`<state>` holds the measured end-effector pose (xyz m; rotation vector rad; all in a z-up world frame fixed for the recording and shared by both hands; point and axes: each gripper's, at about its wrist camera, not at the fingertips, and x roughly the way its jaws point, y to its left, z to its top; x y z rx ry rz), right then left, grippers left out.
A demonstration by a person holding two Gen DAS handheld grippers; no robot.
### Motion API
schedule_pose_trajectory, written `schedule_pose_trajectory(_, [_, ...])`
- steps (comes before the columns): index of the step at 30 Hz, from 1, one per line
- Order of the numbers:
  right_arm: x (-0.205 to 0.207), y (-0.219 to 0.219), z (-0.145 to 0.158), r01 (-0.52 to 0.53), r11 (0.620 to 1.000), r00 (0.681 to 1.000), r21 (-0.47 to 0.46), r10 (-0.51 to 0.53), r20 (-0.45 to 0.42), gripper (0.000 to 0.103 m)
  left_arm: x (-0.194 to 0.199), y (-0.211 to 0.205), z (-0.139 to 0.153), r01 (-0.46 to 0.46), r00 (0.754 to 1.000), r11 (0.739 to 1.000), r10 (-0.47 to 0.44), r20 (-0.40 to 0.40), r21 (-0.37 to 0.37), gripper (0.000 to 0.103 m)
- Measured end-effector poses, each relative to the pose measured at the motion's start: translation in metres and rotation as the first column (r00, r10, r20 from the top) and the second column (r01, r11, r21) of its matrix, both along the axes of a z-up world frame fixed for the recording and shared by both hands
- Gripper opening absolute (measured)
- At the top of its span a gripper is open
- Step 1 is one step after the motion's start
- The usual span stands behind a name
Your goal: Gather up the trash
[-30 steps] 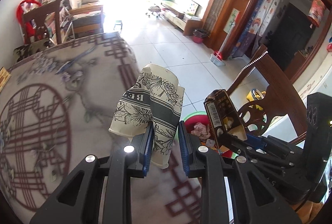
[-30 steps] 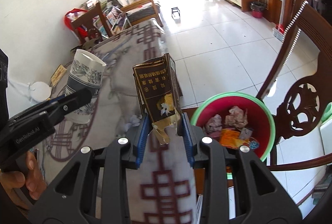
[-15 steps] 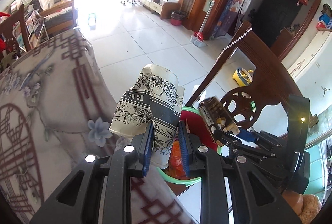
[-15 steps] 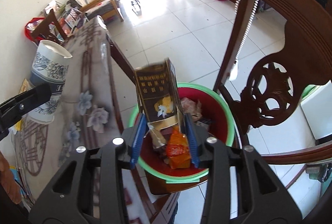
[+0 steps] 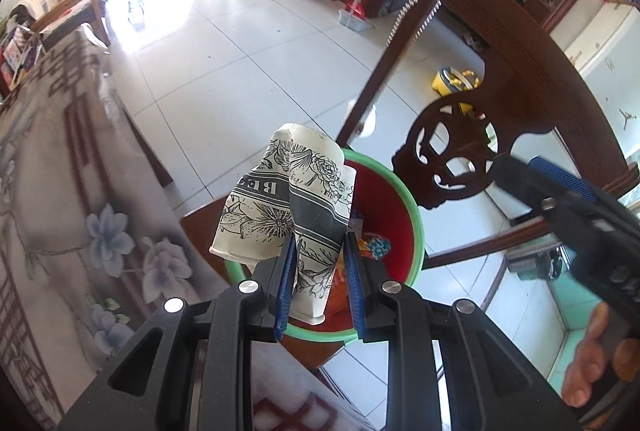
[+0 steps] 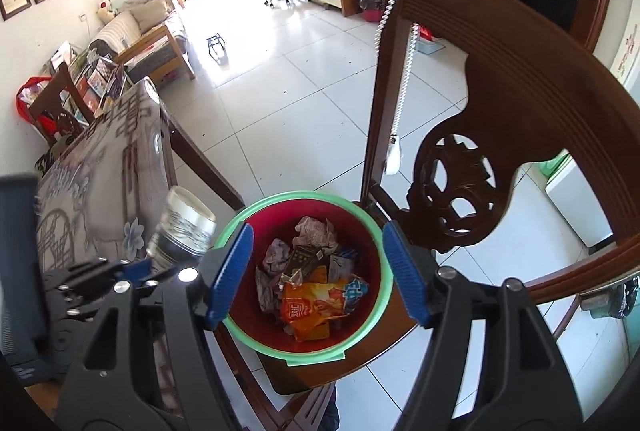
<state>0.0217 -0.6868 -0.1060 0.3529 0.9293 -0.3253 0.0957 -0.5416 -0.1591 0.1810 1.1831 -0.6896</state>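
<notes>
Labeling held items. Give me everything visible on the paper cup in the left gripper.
The paper cup is white with black floral line art, a dark grey band and partial lettering. It looks like thin paper, badly crushed and creased, its rim folded in. The left gripper is shut on its lower part, holding it tilted above the green-rimmed red trash bin. Nothing else touches it.

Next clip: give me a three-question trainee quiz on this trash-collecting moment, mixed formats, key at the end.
1. True or false: the left gripper is clamped on a crushed paper cup.
2. Multiple choice: the bin with the green rim stands on A) the floor B) a chair seat C) the table.
3. Fill in: between the opening right gripper jaws there is ____.

Key: 1 true; 2 B; 3 nothing held, only the bin below.
</notes>
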Motion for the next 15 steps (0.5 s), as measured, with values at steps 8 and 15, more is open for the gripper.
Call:
schedule_pose_trajectory(8, [-0.018,-0.011,0.020,0.071,0.997,0.997,-0.016,-0.070,0.041,0.067,-0.001,-0.006,-0.006,-0.008,1.000,1.000,0.008,-0.004,-0.024,0.071])
schedule_pose_trajectory(15, [-0.017,0.007,0.041,0.041,0.998,0.996,-0.048,-0.037,0.087,0.072,-0.009,0.046,0.040,-0.083,0.990,0.989,0.096,0.101,-0.126,0.075])
